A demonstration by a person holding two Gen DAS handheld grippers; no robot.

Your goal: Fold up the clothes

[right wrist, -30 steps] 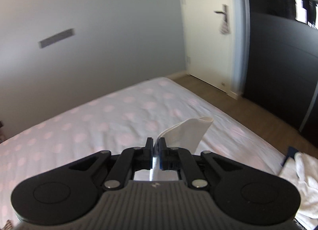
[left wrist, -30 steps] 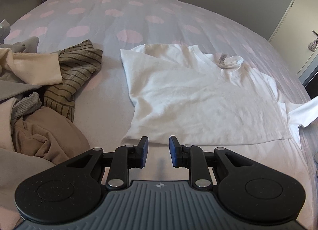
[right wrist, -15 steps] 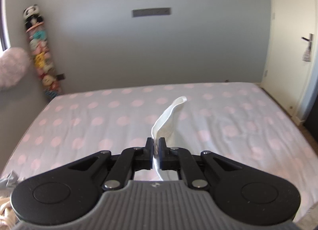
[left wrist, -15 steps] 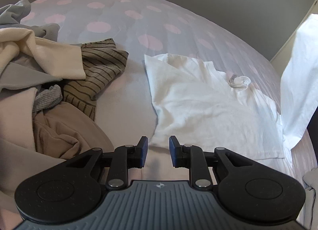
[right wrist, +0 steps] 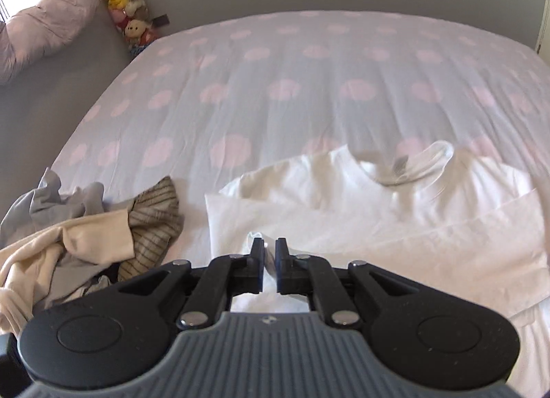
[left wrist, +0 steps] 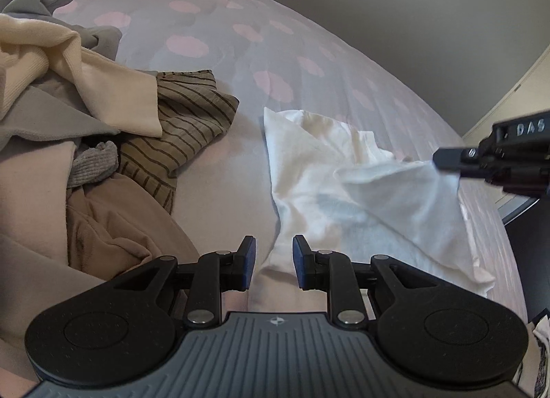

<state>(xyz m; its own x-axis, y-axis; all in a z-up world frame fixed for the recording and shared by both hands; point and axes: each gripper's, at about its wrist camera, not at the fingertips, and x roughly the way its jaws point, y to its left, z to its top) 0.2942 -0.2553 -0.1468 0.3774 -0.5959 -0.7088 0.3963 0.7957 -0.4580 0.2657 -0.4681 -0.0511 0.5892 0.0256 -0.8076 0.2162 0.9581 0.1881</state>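
A white T-shirt [left wrist: 309,157] [right wrist: 395,219] lies on the dotted bed sheet [left wrist: 240,54], collar toward the far side. Its right side is pulled over the body and tents up to my right gripper [left wrist: 438,159], which comes in from the right. In the right wrist view that gripper [right wrist: 270,253] still pinches a fold of the white cloth low over the shirt's left part, and its jaws are opening. My left gripper [left wrist: 271,257] hangs open just above the shirt's near left corner, with cloth showing in the gap but not pressed.
A heap of unfolded clothes [left wrist: 68,106] [right wrist: 68,236] lies left of the shirt, with a brown striped garment [left wrist: 185,116] nearest it. A pillow [right wrist: 44,30] and plush toys [right wrist: 127,2] sit at the far left corner. The bed's edge runs close on the right.
My right gripper swung left and down from high above the bed, carrying the shirt's side across the body. My left gripper shifted slightly closer to the near left corner and rolled a little.
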